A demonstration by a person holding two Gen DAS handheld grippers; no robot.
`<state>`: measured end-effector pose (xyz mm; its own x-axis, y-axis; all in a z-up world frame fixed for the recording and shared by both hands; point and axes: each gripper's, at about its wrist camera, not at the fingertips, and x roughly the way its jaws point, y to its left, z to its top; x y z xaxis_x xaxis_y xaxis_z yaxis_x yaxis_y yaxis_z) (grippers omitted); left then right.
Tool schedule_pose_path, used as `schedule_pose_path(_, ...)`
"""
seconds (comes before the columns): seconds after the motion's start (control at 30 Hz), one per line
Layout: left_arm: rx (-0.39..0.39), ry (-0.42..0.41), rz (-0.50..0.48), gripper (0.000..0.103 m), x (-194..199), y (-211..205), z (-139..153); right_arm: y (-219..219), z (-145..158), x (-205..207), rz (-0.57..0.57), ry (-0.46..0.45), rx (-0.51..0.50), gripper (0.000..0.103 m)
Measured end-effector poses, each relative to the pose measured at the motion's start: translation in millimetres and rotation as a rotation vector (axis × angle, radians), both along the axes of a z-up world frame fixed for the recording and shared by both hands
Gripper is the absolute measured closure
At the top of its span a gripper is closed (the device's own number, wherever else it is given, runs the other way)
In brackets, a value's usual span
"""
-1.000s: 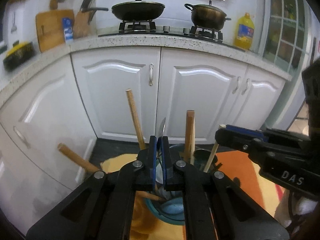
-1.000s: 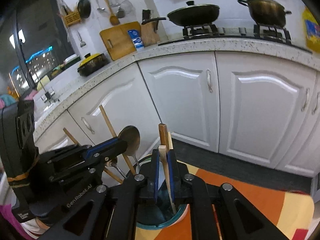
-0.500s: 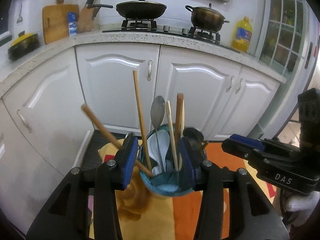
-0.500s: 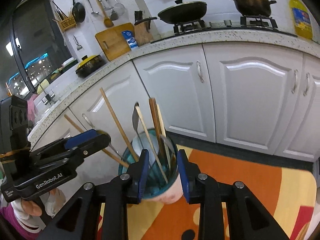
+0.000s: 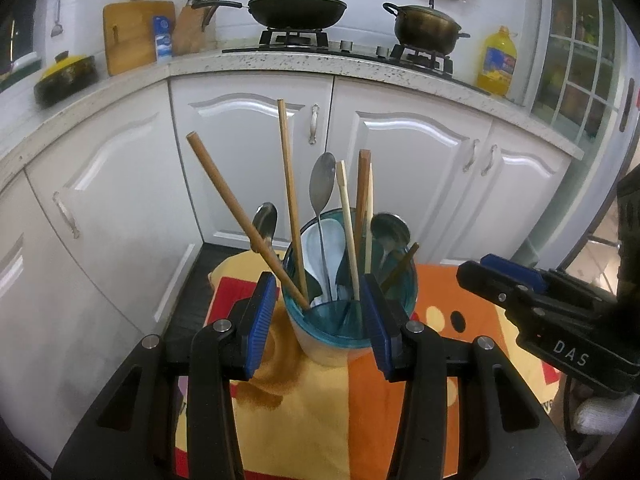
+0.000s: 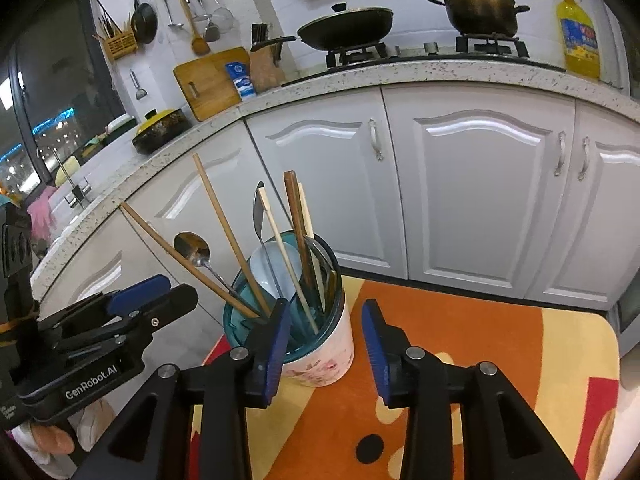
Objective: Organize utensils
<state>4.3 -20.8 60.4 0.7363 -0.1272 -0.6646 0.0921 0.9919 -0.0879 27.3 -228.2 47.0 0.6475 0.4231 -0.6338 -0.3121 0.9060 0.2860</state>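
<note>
While both grippers stand back from it, the utensil cup (image 5: 340,320) sits at centre frame in both wrist views: a round tumbler, translucent teal around the rim, white with a faint pink print lower down. It bristles with long things. Two round wooden sticks (image 5: 236,216) lean out toward 10 and 11 o'clock; a pale bamboo chopstick (image 5: 347,232) and a darker flat wooden handle (image 5: 362,196) stand near upright at 12. Three metal spoons (image 5: 323,184) show polished bowls, one upright, one at 9 o'clock behind the sticks, one at 2 o'clock on the rim. A white ceramic soup spoon (image 5: 328,248) lies against the inner wall.

Left gripper (image 5: 322,320): black frame, ribbed blue pads, jaws wide apart, holding nothing; the cup shows between the pads in its view, contact not evident. Right gripper (image 6: 325,338): same build, jaws have just been opening, nothing gripped, the cup just beside its left pad.

Surface: a cloth (image 6: 460,360) of orange, yellow and red patches with black dots, soft-looking.

Room: white panelled cabinet doors (image 6: 480,184) from 10 to 2 o'clock, speckled stone counter (image 6: 400,72) above, a lidded wok (image 6: 344,24) and a dark pot (image 6: 478,4) on a gas hob, a yellow oil bottle (image 6: 578,36) at 1 o'clock, a wooden cutting board (image 6: 212,80) at 11.
</note>
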Motion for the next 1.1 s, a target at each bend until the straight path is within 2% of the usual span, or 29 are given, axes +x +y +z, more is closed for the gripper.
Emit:
schedule_pose_path(0.5, 0.032, -0.044, 0.032, 0.061, -17.3, 0.0, 12.1, 12.5, 11.9, -16.1, -0.008, -0.052, -0.053, 0.062)
schedule_pose_path(1.1, 0.039, -0.071, 0.051, 0.061, -24.9, 4.4, 22.3, 15.6, 20.2, -17.5, 0.001, -0.066, -0.059, 0.058)
